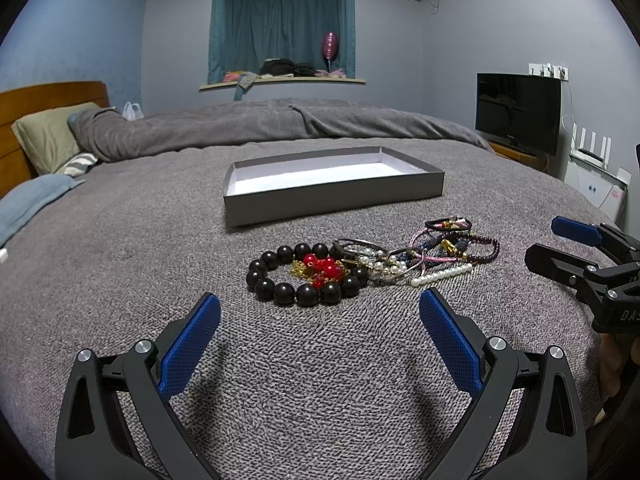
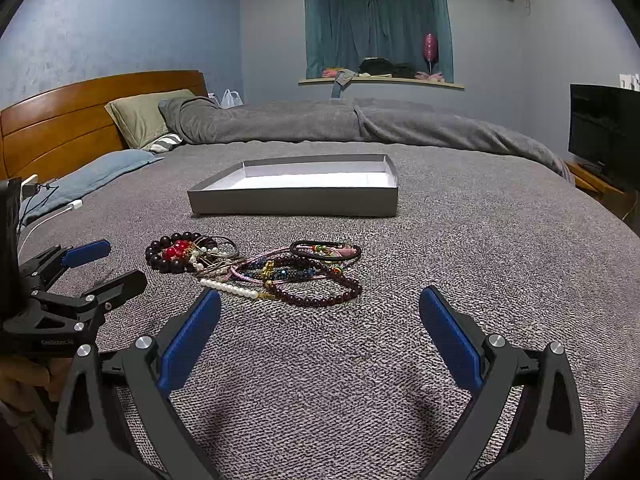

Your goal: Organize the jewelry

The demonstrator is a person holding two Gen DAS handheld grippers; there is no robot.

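Dim bluish indoor light, soft shadows, sharp focus, fisheye-bent edges with black corners

A home bedroom: a wide bed under a grey knitted blanket [image 1: 160, 240] fills the scene, with a curved brown wooden headboard [image 2: 80, 116] and an olive-green pillow [image 2: 144, 116] at far left. Teal curtains [image 1: 280, 28] cover the far window, and a black flat-screen television [image 1: 518, 112] stands at right.

Blue-grey walls [image 1: 452, 40], teal curtains [image 1: 280, 28], wooden headboard [image 2: 80, 116], grey bed blanket [image 1: 120, 260], dark TV [image 1: 518, 112].
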